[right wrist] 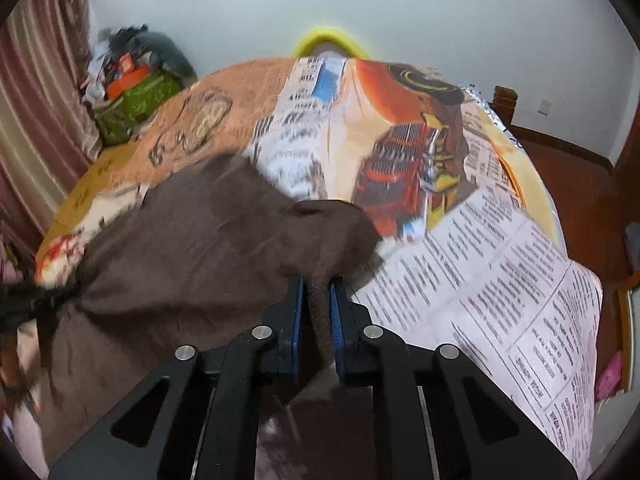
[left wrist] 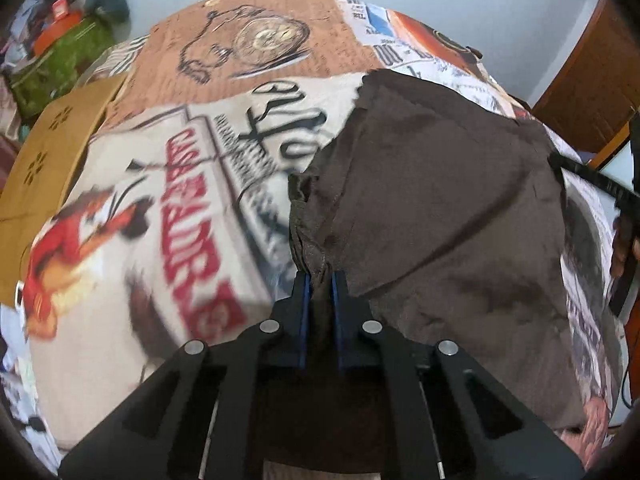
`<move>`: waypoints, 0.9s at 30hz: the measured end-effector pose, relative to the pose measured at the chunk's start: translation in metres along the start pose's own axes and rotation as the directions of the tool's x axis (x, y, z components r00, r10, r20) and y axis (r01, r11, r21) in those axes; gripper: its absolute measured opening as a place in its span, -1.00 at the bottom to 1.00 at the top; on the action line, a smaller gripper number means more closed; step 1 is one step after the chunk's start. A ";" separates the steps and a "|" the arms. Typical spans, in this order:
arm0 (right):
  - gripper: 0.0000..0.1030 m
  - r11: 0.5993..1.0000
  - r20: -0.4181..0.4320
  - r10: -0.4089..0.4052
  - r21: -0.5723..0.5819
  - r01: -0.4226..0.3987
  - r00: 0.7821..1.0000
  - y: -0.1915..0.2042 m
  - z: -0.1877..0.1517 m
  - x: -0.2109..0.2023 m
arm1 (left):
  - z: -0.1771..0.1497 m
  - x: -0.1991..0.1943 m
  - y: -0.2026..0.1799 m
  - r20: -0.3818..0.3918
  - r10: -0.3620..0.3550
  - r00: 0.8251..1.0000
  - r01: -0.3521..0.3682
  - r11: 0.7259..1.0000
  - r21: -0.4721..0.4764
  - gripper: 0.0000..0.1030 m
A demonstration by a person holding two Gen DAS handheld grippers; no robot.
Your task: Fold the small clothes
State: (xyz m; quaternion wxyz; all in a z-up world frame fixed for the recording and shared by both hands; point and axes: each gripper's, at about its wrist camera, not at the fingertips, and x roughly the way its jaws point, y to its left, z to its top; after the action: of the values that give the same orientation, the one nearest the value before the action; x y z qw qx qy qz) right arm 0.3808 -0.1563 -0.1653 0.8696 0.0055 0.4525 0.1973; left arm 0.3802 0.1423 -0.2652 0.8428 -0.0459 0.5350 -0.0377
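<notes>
I see a bed [right wrist: 500, 280] covered by a printed sheet [left wrist: 192, 208] with newspaper text, red lettering and a pocket-watch drawing on an orange patch. A dark brown garment [left wrist: 448, 208] lies spread on it, one part bunched and lifted off the sheet.

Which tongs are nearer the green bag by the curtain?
Left. The left tongs grip the brown cloth on the side of the bed toward the green bag; the right tongs hold its opposite end, farther from the bag.
</notes>
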 end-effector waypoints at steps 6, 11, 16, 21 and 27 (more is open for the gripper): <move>-0.27 0.998 0.011 0.063 0.023 -0.064 0.998 0.012 -0.010 -0.026 | -0.030 -0.015 -0.005 -0.045 -0.011 0.999 0.010 1.000 -0.017 -0.81; -0.24 0.997 -0.037 0.073 -0.022 -0.074 0.997 0.023 -0.030 -0.046 | -0.053 -0.027 -0.019 -0.061 -0.044 0.997 0.042 0.999 -0.033 -0.81; -0.22 0.996 -0.068 0.078 -0.046 -0.081 0.995 0.028 -0.054 -0.067 | -0.062 -0.035 -0.035 -0.064 -0.062 0.996 0.060 0.998 -0.035 -0.81; -0.18 0.992 -0.090 0.109 -0.054 -0.114 0.990 0.039 -0.074 -0.082 | -0.068 -0.047 -0.047 -0.052 -0.056 0.997 0.055 0.998 -0.023 -0.81; -0.18 0.984 -0.171 0.134 -0.092 -0.151 0.976 0.059 -0.100 -0.075 | -0.078 -0.067 -0.040 -0.012 -0.036 0.999 0.036 0.999 -0.022 -0.78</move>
State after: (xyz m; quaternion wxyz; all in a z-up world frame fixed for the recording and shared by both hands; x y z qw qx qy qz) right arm 0.2440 -0.1450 -0.1547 0.8121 -0.0239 0.5101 0.2825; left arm 0.2802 0.1071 -0.2332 0.8381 -0.0643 0.5396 -0.0473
